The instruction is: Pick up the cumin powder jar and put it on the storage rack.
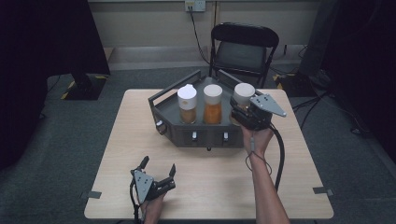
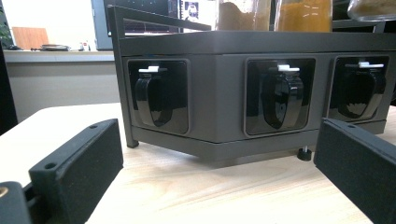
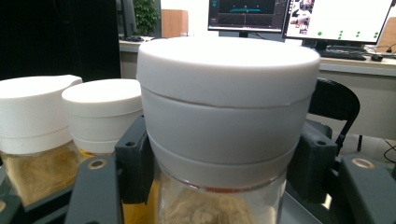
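Spice rack [image 1: 180,122], worktop centre: 3 jars. Right gripper [image 1: 246,112] clamps 3 o'clock jar [image 3: 227,116], transfer unfinished; left gripper [image 1: 159,169] open, 7 o'clock.

A light wooden table [image 1: 140,154] stood on grey carpet [image 1: 56,154], with tape tabs at its near corners. Behind it a black folding chair [image 1: 243,49] faced the table, close to a pale wall [image 1: 149,23] that carried a white socket [image 1: 194,5] — a dark cable hung from it. Black stands rose at both sides, their feet marked with yellow-and-black tape. Farther off, lit monitors [image 3: 299,16] sat on a long desk, with a green plant [image 3: 146,16] and a wooden cabinet [image 3: 174,22] nearby.
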Motion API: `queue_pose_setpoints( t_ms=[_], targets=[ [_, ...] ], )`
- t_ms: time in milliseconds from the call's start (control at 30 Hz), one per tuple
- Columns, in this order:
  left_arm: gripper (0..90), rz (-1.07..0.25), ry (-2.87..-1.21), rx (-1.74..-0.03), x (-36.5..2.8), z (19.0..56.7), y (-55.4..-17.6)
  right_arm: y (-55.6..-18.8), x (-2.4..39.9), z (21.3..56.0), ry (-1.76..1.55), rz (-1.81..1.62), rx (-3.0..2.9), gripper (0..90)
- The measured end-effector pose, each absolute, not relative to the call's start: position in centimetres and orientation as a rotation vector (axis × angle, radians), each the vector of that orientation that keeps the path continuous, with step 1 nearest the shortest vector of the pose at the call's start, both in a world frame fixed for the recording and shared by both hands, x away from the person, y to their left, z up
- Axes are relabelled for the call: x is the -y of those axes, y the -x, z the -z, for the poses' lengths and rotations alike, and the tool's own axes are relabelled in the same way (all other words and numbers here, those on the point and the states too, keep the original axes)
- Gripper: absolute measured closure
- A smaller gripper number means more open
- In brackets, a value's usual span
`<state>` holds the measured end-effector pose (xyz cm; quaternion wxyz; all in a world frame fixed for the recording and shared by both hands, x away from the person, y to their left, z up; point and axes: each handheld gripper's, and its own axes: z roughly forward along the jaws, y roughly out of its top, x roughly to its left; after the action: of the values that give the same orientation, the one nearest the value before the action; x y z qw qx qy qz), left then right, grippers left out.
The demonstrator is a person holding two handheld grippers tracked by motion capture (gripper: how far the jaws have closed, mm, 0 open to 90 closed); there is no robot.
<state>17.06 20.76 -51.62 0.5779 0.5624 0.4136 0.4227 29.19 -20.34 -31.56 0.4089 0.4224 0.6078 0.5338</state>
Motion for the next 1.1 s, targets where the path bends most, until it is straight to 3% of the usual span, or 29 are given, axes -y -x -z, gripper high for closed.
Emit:
queue_pose_setpoints(
  t_ms=[1100],
  targets=[
    [0.9, -0.986, -1.316, -0.965, -20.8, 51.6, -17.1, -32.3, 20.1, 32.7, -1.119, -1.308, -1.563, 35.1]
  ],
)
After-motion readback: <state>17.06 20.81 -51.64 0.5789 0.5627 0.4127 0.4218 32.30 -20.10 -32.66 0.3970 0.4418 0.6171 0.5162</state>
